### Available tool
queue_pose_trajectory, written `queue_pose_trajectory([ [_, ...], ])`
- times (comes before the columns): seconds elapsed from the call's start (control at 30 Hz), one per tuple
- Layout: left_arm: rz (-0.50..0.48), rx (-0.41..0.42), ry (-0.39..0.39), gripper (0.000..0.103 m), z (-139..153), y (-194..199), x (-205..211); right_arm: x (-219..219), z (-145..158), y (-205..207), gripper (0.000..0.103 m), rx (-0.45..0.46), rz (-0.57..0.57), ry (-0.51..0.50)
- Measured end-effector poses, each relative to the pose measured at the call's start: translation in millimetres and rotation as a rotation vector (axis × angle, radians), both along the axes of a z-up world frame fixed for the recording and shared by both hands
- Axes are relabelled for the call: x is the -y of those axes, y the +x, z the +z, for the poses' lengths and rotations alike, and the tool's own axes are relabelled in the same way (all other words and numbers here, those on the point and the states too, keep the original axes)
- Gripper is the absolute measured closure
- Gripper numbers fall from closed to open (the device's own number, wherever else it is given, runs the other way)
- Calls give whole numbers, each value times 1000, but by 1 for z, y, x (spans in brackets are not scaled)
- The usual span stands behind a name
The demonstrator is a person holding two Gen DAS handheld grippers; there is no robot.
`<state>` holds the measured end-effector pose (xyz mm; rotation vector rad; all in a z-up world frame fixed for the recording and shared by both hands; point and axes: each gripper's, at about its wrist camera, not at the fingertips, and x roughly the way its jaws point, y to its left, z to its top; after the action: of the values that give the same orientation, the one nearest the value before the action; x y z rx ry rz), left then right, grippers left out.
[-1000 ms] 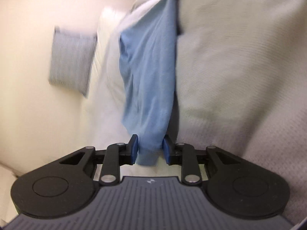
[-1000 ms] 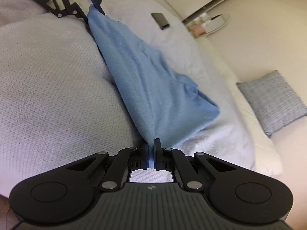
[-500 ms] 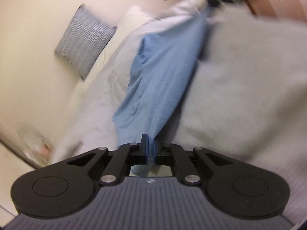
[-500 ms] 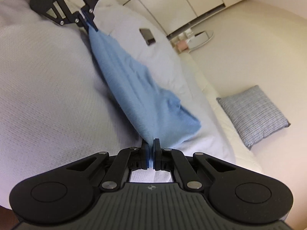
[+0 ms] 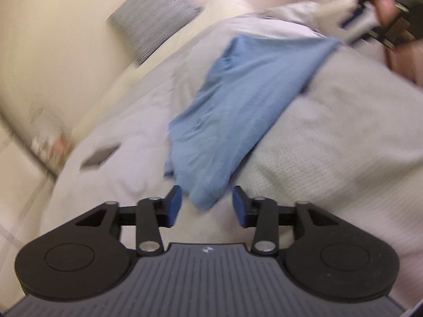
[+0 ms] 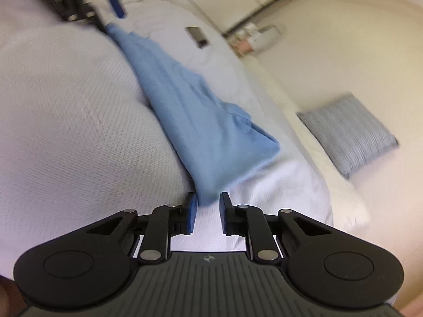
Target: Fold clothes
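A light blue garment point(image 5: 238, 111) lies folded in a long strip on the bed, beside a big grey-white pillow point(image 5: 343, 145). My left gripper point(image 5: 207, 207) is open, with one end of the garment lying between its blue pads point(image 5: 174, 206). My right gripper point(image 6: 207, 212) is open too, with the other end of the garment point(image 6: 201, 132) just ahead of its pads point(image 6: 191, 212). The left gripper also shows blurred at the top left of the right wrist view point(image 6: 111, 0). The right gripper also shows blurred at the top right of the left wrist view point(image 5: 362, 23).
A white sheet point(image 6: 277, 185) covers the bed. A dark phone-like object point(image 6: 197, 37) lies on it. A grey striped cushion point(image 6: 349, 132) lies on the cream floor. A small tray of items point(image 6: 253, 39) stands by white cupboards.
Both grippers have opened and let go of the blue garment, which now lies on the bed. The left wrist view has swung and is blurred.
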<state>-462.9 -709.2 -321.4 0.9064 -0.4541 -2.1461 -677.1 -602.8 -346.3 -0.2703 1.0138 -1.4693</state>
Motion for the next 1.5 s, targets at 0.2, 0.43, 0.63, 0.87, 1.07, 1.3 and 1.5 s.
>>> queue_pose_trajectory([
  [0.2, 236, -257, 217, 30, 23, 13, -27, -33, 36, 6, 51, 446, -165, -35],
  [0.43, 374, -401, 267, 1, 47, 21, -57, -53, 76, 16, 10, 923, -287, -83],
  [0.63, 487, -465, 341, 1, 62, 32, -66, -65, 96, 29, 4, 1000, -327, -95],
  [0.87, 504, -489, 371, 1, 74, 34, -83, -72, 108, 34, 2, 1020, -376, -45],
  [1.07, 495, -429, 323, 1, 85, 23, -105, -83, 117, 37, 2, 993, -427, -55],
  [1.3, 504, -434, 329, 1, 88, 23, -121, -94, 123, 40, 2, 957, -463, -58],
  [1.5, 516, -441, 351, 1, 86, 25, -122, -97, 123, 40, 2, 951, -476, -53],
])
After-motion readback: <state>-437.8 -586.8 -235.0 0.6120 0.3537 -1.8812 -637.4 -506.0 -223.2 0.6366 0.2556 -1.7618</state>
